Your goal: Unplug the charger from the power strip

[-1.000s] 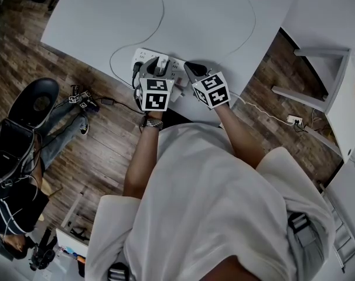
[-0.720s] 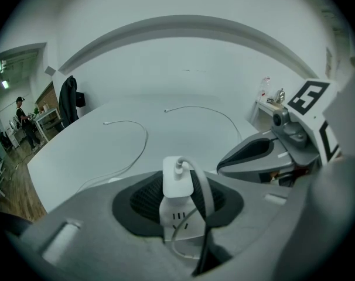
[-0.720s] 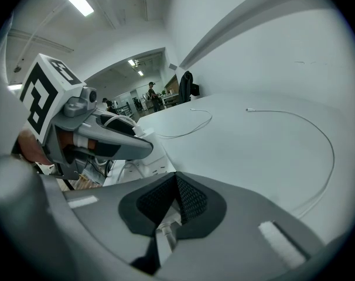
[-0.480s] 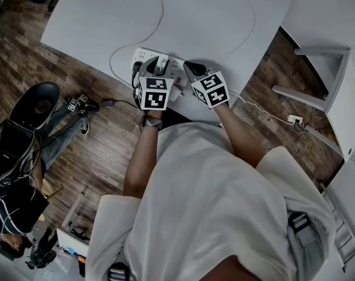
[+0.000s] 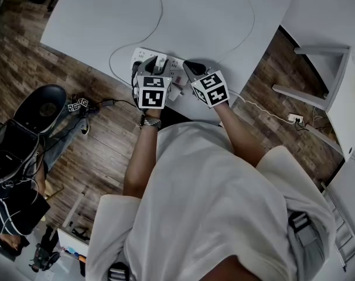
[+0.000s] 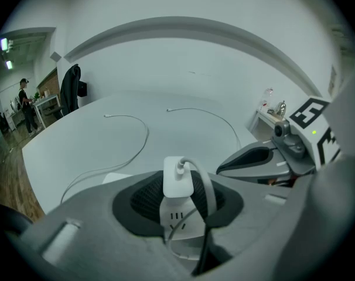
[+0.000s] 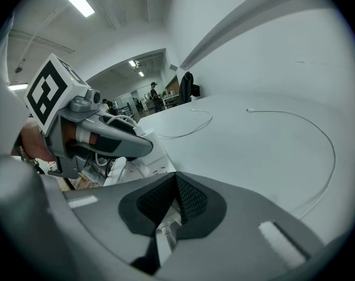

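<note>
A white power strip (image 5: 143,55) lies near the front edge of the white table (image 5: 95,16). In the left gripper view a white charger (image 6: 177,177) stands plugged into the strip (image 6: 178,222), its cable arching off the top. My left gripper (image 6: 177,186) is shut on the charger, a black pad on either side. My right gripper (image 5: 188,69) sits just right of it at the strip's right end. Its pads (image 7: 189,199) meet at the tip, and a white cord end (image 7: 166,239) shows under them. Whether that cord is held is unclear.
Two thin white cables (image 5: 160,16) (image 5: 248,22) curve across the table beyond the strip. A cord runs off the table's right edge to a floor socket (image 5: 293,120). A white shelf (image 5: 341,98) stands at the right, a dark chair (image 5: 37,107) on the wooden floor at the left.
Both grippers have stayed where they were. Only the dark chair on the floor at the left has shifted a little.
</note>
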The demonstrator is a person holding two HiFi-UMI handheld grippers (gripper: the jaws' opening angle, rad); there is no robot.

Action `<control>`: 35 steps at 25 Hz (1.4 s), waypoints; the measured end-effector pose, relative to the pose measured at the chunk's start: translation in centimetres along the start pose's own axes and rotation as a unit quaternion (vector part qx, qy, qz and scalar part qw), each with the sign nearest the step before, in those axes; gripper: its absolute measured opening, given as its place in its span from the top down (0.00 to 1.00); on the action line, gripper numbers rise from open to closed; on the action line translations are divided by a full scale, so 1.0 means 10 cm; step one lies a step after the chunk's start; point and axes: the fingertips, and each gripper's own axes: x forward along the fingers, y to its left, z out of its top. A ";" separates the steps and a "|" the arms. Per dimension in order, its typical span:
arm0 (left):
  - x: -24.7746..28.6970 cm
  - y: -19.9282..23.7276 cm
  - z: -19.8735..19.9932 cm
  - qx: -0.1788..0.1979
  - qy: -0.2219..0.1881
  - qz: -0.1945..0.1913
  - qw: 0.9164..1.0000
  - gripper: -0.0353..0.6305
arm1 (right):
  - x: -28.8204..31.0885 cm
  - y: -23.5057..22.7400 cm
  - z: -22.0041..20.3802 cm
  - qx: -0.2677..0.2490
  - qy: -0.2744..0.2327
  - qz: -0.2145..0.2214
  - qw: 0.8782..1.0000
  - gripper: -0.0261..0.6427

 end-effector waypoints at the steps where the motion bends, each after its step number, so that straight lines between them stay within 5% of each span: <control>1: 0.00 0.00 0.00 0.009 0.003 0.004 1.000 0.74 | 0.00 0.00 0.00 0.000 0.000 0.000 1.000 0.96; 8: 0.00 -0.05 0.01 0.045 0.013 0.015 0.999 0.74 | -0.02 0.01 -0.01 0.000 0.000 -0.002 1.000 0.96; 20: -0.01 -0.03 0.01 -0.032 0.002 -0.015 0.999 0.74 | -0.04 0.00 -0.01 0.004 -0.006 0.000 1.000 0.96; 27: -0.01 -0.06 0.01 0.022 0.016 0.010 1.000 0.74 | -0.04 0.00 -0.02 0.003 -0.004 -0.003 1.000 0.96; 35: -0.02 -0.10 0.00 0.038 0.017 0.017 0.999 0.74 | -0.06 0.00 -0.04 0.000 -0.005 -0.006 1.000 0.96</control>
